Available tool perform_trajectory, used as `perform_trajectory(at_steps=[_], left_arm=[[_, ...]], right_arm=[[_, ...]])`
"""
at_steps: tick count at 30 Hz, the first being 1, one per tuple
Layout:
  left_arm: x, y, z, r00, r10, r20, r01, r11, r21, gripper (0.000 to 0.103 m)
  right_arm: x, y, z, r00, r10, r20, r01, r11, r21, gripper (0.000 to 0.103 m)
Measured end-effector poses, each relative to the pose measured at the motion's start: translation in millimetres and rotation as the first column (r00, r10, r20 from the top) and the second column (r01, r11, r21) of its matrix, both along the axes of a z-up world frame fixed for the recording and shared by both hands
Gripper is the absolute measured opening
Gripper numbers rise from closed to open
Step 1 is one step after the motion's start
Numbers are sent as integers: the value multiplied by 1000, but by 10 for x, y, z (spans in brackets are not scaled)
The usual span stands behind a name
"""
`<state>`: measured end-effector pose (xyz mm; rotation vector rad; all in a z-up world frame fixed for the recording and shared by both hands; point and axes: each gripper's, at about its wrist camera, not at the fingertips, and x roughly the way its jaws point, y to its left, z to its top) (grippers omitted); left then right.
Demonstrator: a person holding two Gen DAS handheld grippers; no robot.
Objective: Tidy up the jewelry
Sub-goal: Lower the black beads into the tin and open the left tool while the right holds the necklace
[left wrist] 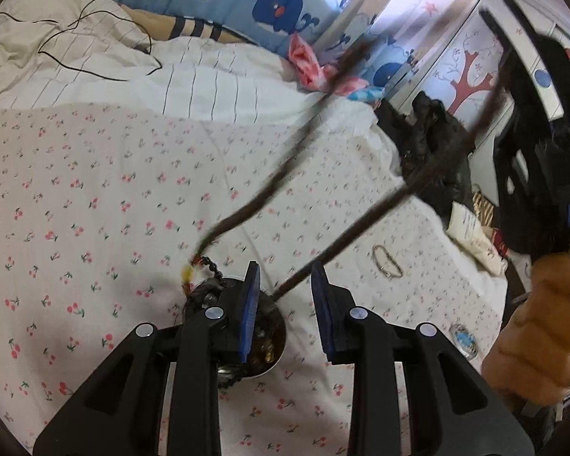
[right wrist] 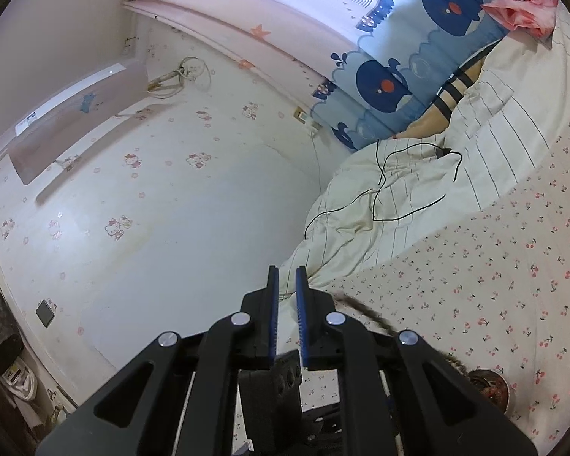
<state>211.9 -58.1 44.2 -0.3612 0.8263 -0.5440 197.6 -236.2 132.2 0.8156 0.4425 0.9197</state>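
left wrist | bowl [left wrist: 281, 336] mid-bed | bedspread [left wrist: 95, 190] open leftward

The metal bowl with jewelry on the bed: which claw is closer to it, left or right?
Left. The left claw hangs directly over the bowl, fingers straddling its rim. The right claw is off to the side, pointing at the wall.

Bedsheet [left wrist: 95, 190]: matt printed cloth, softly creased. Bowl [left wrist: 275, 353]: shiny metal rim. Necklace [left wrist: 247, 212]: dark, braided, rough-looking cord with small glossy beads at one end. Bracelet [left wrist: 387, 262]: thin, dull metallic. Left gripper [left wrist: 285, 304]: matt black plastic, ribbed blue pads, bright metal rivets. Wall [right wrist: 171, 209]: smooth, faintly glossy.
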Motion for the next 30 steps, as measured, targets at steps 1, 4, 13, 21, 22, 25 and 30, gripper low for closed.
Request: perform_trajectory(at_steps=[1,4,13,21,22,25,30], left_arm=[[10,3,-1,1000,0,1,0,1000,-11,26],[14,-26,-86,1000,0,-23,0,1000,3,26],[-300,85,-411,987,-43,-158,70,983,172,35],[-316,690,-604,971,109,-212,-129,988,-82,50],[-313,686,-629,970,112,-215,-134,987,-92,50],[-286,617,-795,963,101,-249,-129,987,-98,50],[-248,593,-865,959,95,-266,-127,986,-106,52]], right_arm=[[-11,-3,-20,1000,-2,-1,2,1000,1,11],[-19,-34,-144,1000,-13,-28,13,1000,-8,11],[-2,-348,-762,982,-64,-177,50,995,-82,25],[352,-395,-1429,884,-99,-457,-3,976,-217,42],[409,-379,-1517,864,-103,-492,-13,974,-228,42],[628,-320,-1831,788,-65,-612,-61,981,-182,42],[932,-198,-2212,701,10,-713,-104,991,-89,42]])
